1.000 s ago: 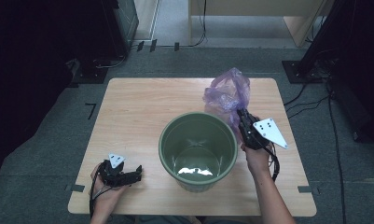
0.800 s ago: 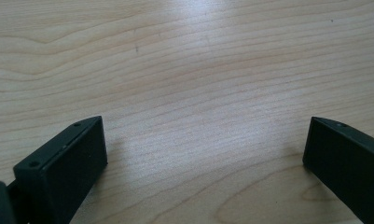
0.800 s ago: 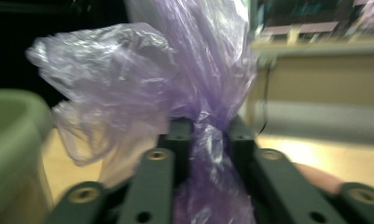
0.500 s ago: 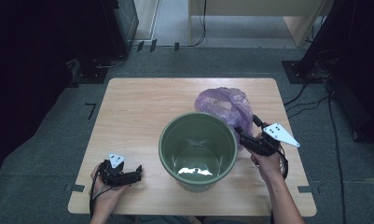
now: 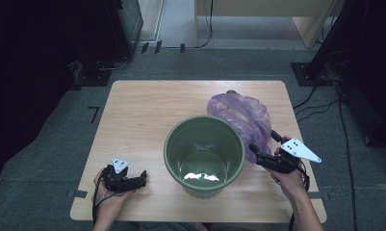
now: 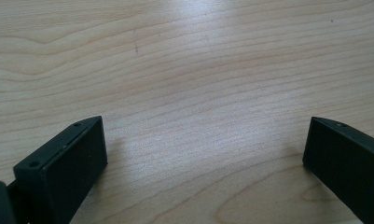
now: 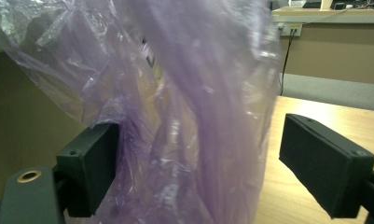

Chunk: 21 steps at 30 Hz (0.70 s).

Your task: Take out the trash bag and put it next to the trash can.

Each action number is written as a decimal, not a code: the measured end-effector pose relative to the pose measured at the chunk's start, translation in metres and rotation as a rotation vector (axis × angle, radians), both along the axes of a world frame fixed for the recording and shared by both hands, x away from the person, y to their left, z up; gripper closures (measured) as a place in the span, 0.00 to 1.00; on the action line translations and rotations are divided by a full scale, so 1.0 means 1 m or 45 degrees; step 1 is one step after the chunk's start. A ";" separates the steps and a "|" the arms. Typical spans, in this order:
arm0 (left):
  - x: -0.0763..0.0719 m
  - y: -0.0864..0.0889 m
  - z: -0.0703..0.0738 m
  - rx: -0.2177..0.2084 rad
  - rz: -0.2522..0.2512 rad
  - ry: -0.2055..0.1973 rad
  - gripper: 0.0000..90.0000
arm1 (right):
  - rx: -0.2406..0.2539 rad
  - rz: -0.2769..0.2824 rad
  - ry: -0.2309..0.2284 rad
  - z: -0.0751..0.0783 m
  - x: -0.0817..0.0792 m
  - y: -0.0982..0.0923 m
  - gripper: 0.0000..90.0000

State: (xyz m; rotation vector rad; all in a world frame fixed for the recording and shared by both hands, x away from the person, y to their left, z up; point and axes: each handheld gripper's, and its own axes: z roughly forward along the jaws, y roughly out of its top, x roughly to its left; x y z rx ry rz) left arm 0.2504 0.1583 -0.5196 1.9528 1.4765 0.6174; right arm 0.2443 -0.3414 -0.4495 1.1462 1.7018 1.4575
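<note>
Sitting on the desk (image 5: 133, 110): green bucket (image 5: 204, 155) near the front edge, purple plastic bag (image 5: 242, 119) slumped against its far-right rim. Right hand-held gripper (image 5: 262, 150) jaws have just been opening, now spread wide; bag film hangs between them, touching one pad, not clamped. Left hand-held gripper (image 5: 141, 179) rests front-left, jaws apart over bare wood.

Pale wooden bench (image 5: 142, 120), grain running across, grey carpet floor (image 5: 51, 144) all around, black cables (image 5: 207, 29) trailing at twelve o'clock, light wooden furniture (image 5: 258, 7) beyond, dark stand base (image 5: 311, 72) at two o'clock
</note>
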 end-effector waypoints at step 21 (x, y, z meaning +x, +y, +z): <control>0.000 0.000 0.000 -0.001 0.003 0.000 0.00 | -0.090 -0.173 0.126 -0.010 -0.029 -0.014 0.99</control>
